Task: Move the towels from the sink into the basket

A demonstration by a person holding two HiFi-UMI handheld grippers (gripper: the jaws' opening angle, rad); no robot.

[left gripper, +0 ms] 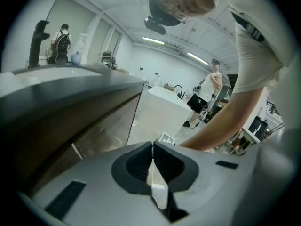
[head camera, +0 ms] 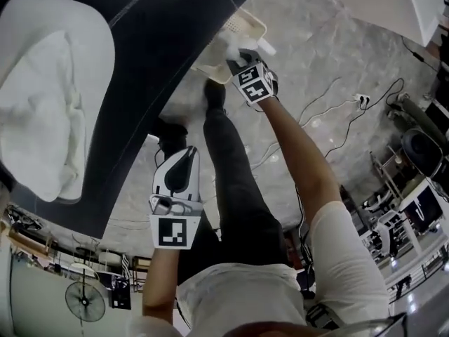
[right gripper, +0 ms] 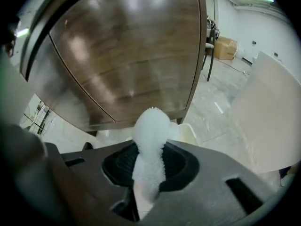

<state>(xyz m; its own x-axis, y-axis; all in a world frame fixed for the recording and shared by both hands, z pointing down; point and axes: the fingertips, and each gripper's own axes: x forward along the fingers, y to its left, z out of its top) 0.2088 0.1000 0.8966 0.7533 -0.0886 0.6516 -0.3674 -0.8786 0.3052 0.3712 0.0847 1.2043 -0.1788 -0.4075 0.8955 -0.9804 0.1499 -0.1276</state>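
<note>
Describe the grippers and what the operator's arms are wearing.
Both the left gripper and right gripper have grey shells and black ribbed pads, and each carries a cube of black-and-white square markers. From above, the left's body looks white with a black panel. White short-sleeved shirt; no cables visible on either.

Bright, even indoor light from ceiling strip lights [left gripper: 153, 40]. Soft glare on wood cabinet door [right gripper: 127, 46] and glossy floor [head camera: 330, 62]. 2 gripper views fisheye, black vignetted corners. Close-up towel [right gripper: 151, 124] soft-focus. Head view mildly blurred; black countertop [head camera: 161, 62] reads dark.
</note>
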